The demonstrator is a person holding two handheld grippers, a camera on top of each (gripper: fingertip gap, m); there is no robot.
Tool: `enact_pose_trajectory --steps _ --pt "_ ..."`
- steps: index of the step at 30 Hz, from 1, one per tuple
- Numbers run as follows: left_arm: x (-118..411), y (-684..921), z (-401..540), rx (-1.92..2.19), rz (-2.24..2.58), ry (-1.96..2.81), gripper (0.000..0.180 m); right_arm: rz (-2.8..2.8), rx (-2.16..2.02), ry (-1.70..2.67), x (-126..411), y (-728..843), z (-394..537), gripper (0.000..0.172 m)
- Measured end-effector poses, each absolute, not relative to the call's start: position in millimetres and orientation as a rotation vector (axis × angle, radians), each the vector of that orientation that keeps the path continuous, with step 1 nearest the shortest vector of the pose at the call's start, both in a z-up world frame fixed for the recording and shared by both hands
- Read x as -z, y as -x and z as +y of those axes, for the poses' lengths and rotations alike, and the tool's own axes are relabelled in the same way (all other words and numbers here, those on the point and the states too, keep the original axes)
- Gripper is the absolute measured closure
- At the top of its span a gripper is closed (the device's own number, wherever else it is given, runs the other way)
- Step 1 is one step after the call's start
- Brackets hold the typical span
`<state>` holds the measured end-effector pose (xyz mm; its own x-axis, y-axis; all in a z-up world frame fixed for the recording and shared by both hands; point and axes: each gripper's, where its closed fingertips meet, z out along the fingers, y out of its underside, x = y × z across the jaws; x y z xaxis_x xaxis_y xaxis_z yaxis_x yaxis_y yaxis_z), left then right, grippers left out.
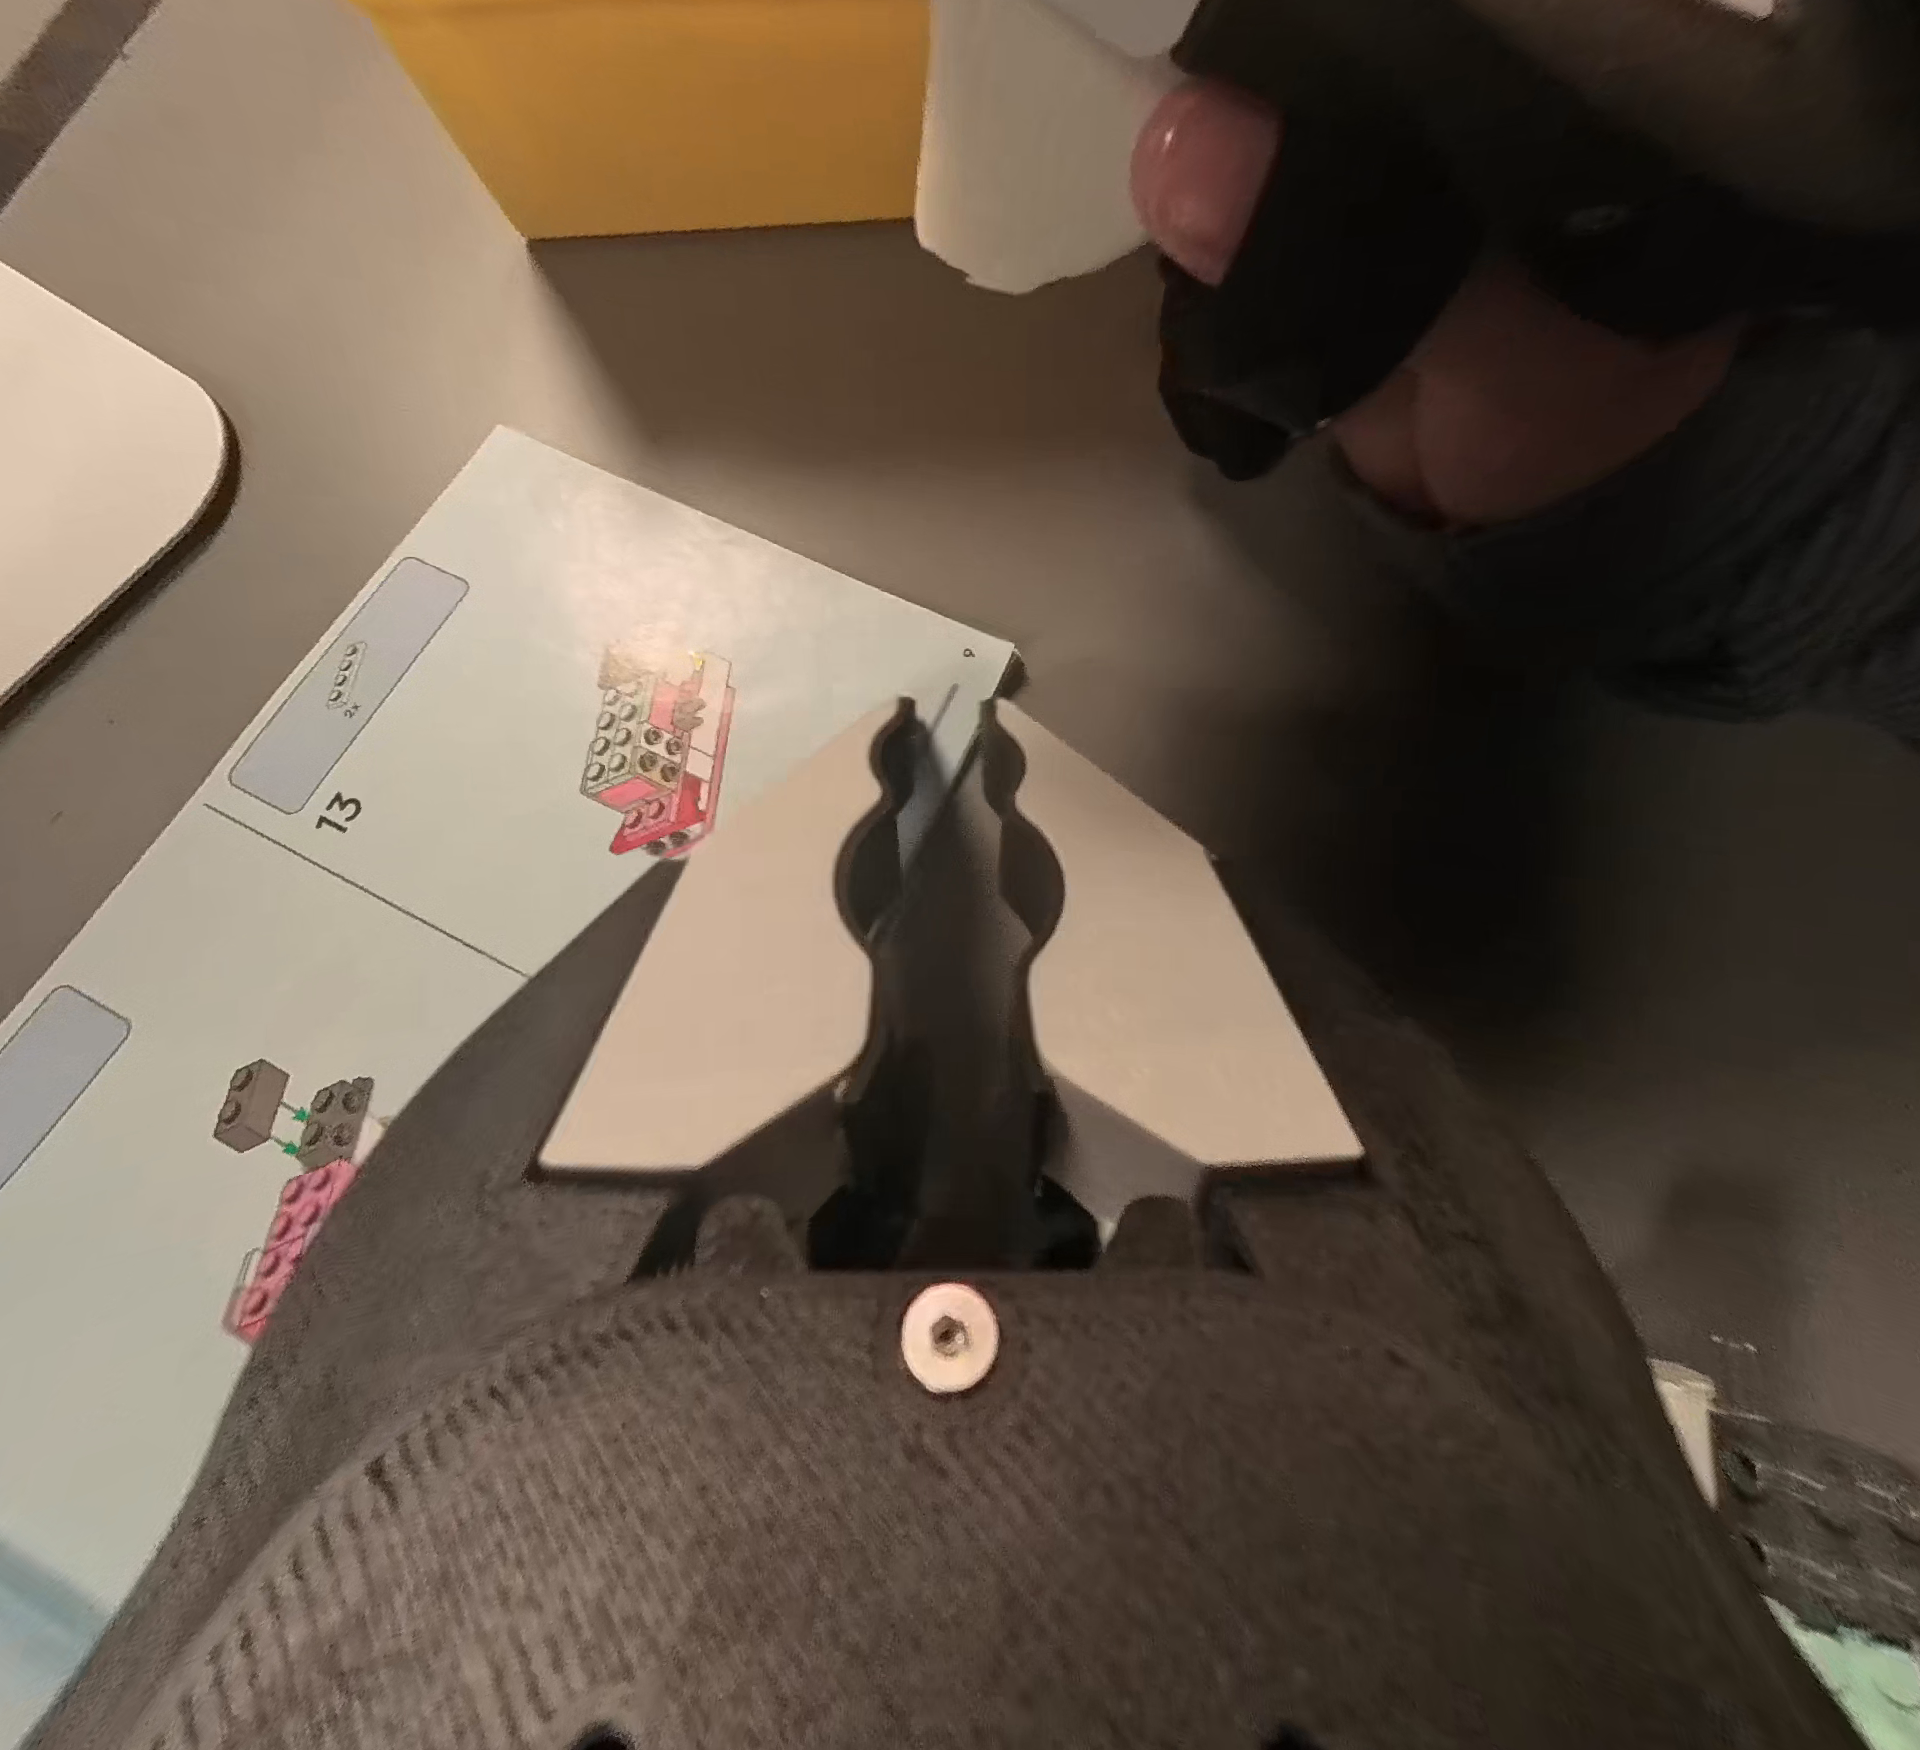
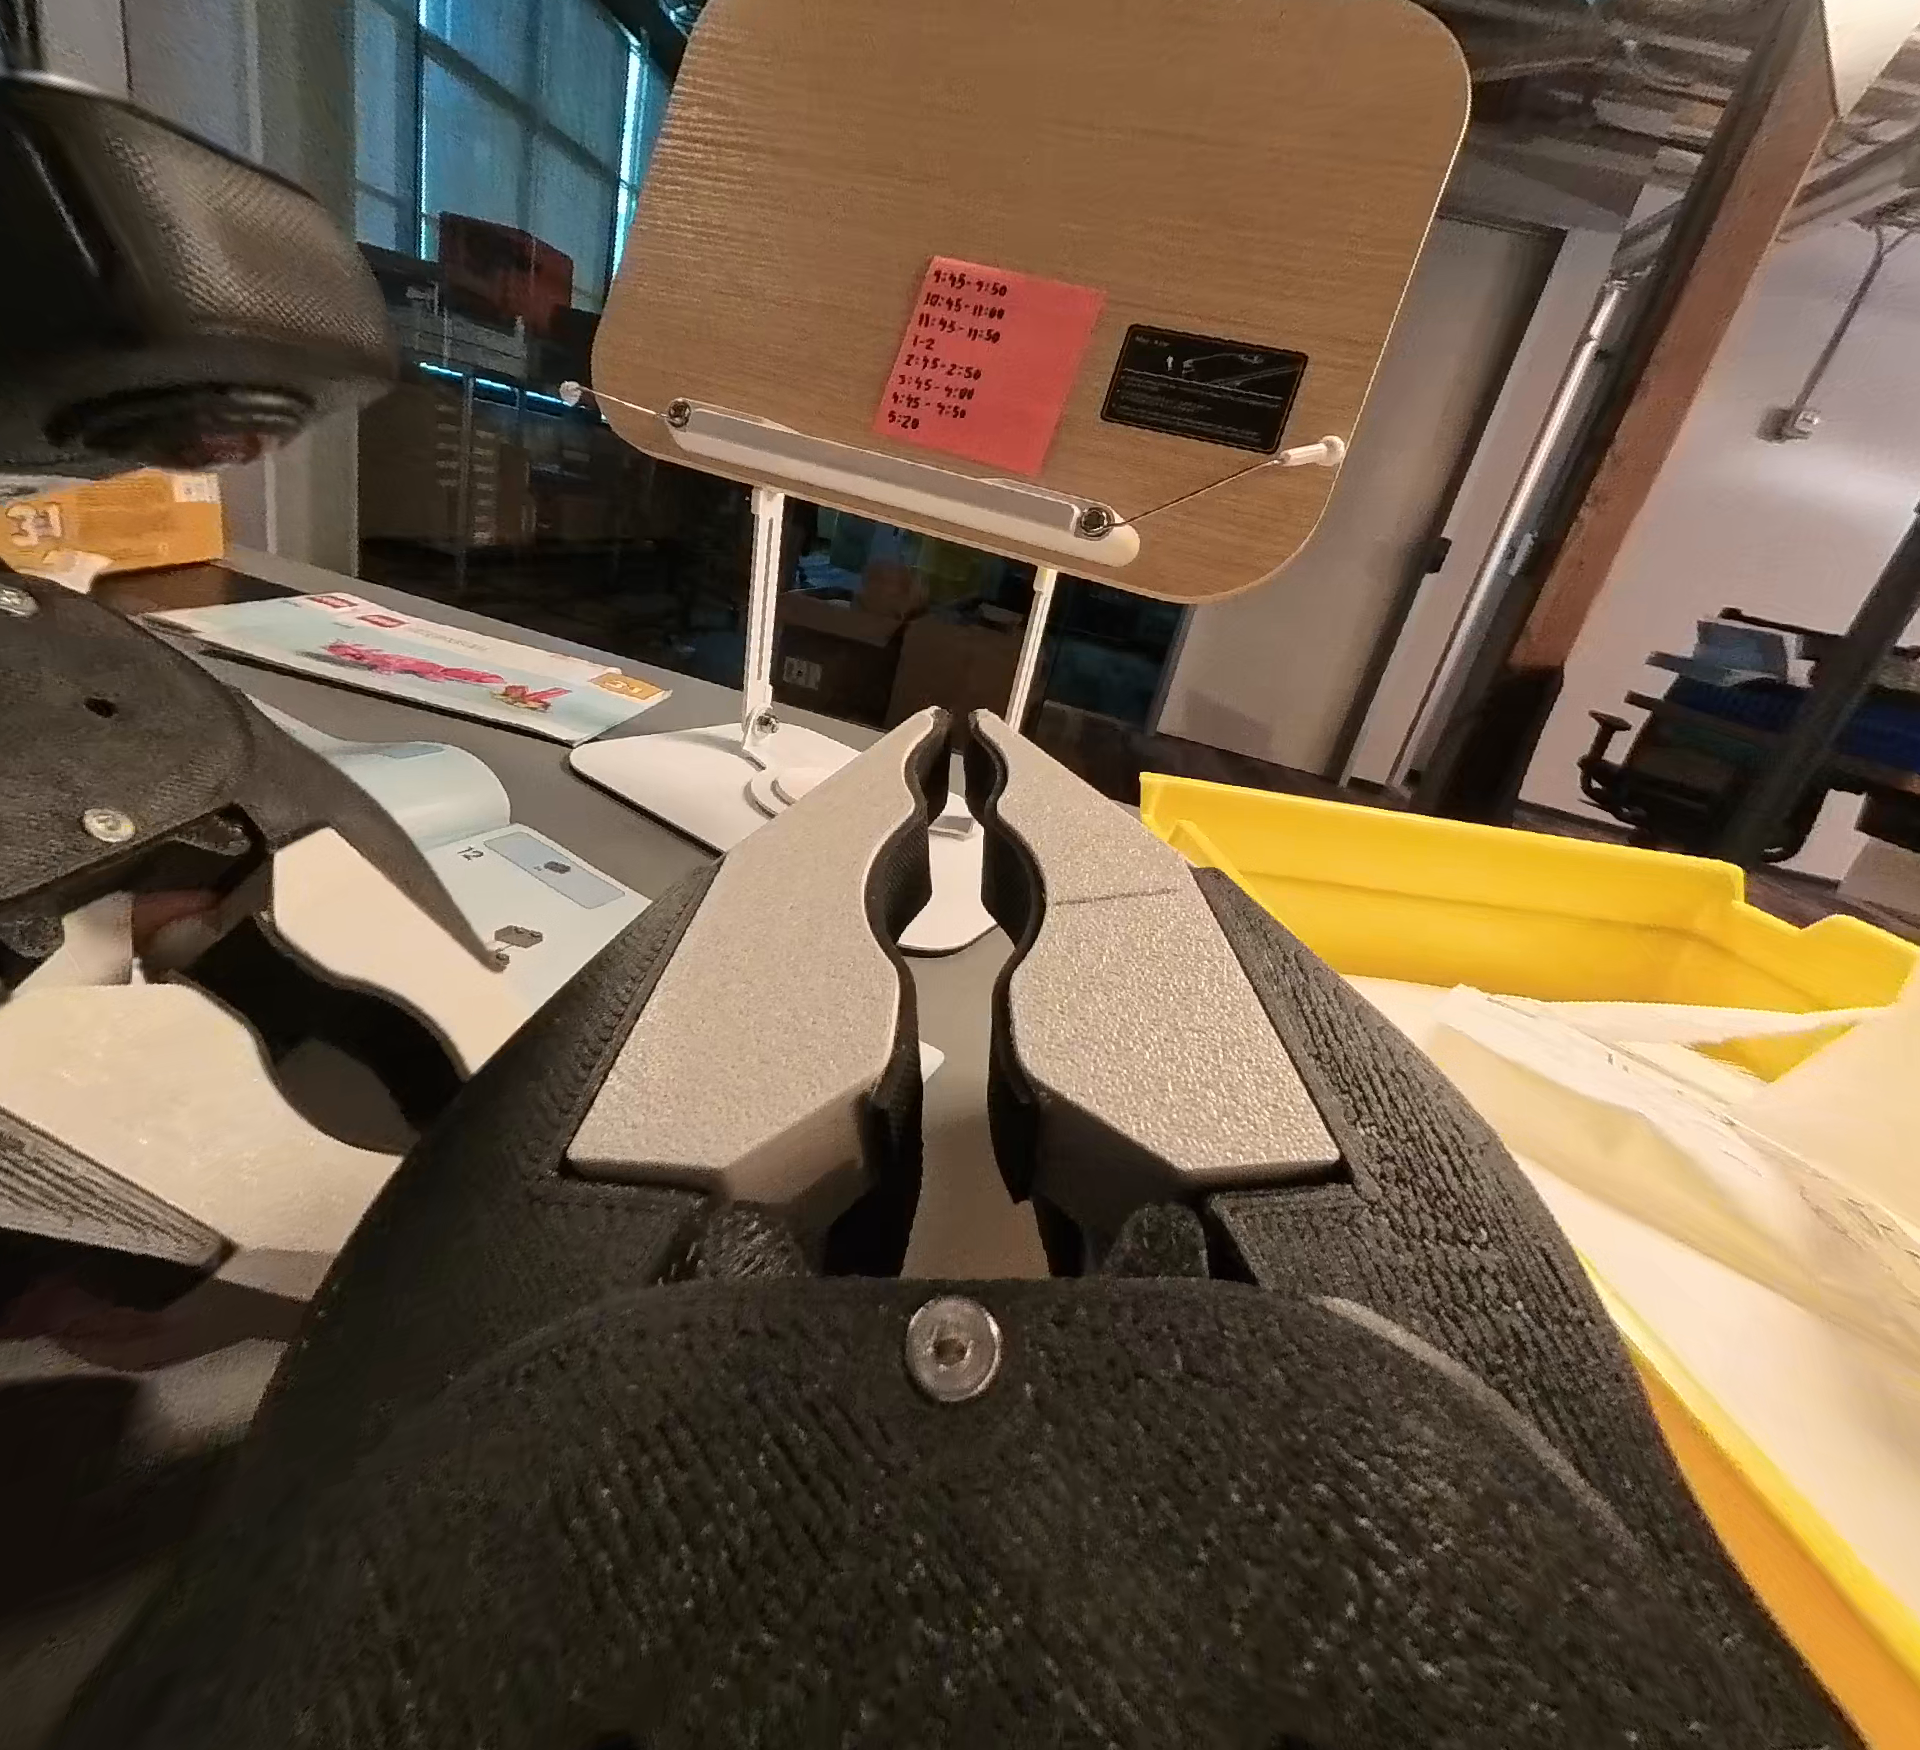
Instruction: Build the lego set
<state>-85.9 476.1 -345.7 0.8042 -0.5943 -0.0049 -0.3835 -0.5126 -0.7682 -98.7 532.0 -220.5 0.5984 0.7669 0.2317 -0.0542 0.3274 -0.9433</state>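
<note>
glossy paper booklet (image 1: 582, 620), wood-grain stand board (image 2: 1039, 246)

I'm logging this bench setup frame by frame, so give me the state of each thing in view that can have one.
Left claw: nearly shut on a page corner of the instruction booklet.
Instruction booklet: open, one page curling up.
Right claw: shut, nothing between its tips.
Second booklet: closed, flat on the table.
Book stand: upright, shelf empty, a pink note stuck on.
Yellow bin: open, holding pale bags.
</note>
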Motion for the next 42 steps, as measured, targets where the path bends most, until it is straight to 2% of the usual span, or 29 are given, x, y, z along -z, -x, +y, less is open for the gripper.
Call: enact_pose_trajectory --steps 2,8,12,17,27,38,42 --pt "346.2 84.8 475.3 0.325 0.733 2.169 0.180 -0.766 -0.616 1.118 220.2 98.2 532.3 0.172" --pt "334.9 87.7 477.4 0.314 0.694 2.097 0.180 -0.757 -0.622 1.127 220.0 97.1 533.6 0.172" --pt "333.6 90.1 479.8 0.261 0.690 2.082 0.152 -0.757 -0.628 1.131 220.5 97.9 533.6 0.172" --pt "339.6 89.0 479.7 0.214 0.730 2.103 0.150 -0.770 -0.627 1.130 221.5 100.3 532.1 0.172" --pt "343.1 88.0 479.3 0.176 0.770 2.104 0.156 -0.776 -0.632 1.139 223.2 101.6 532.6 0.172" --pt "340.1 88.7 479.4 0.150 0.777 2.076 0.178 -0.783 -0.630 1.141 224.1 102.5 532.5 0.172" --pt "340.2 84.8 477.0 0.151 0.820 2.058 0.170 -0.784 -0.632 1.142 224.2 102.6 532.5 0.172"
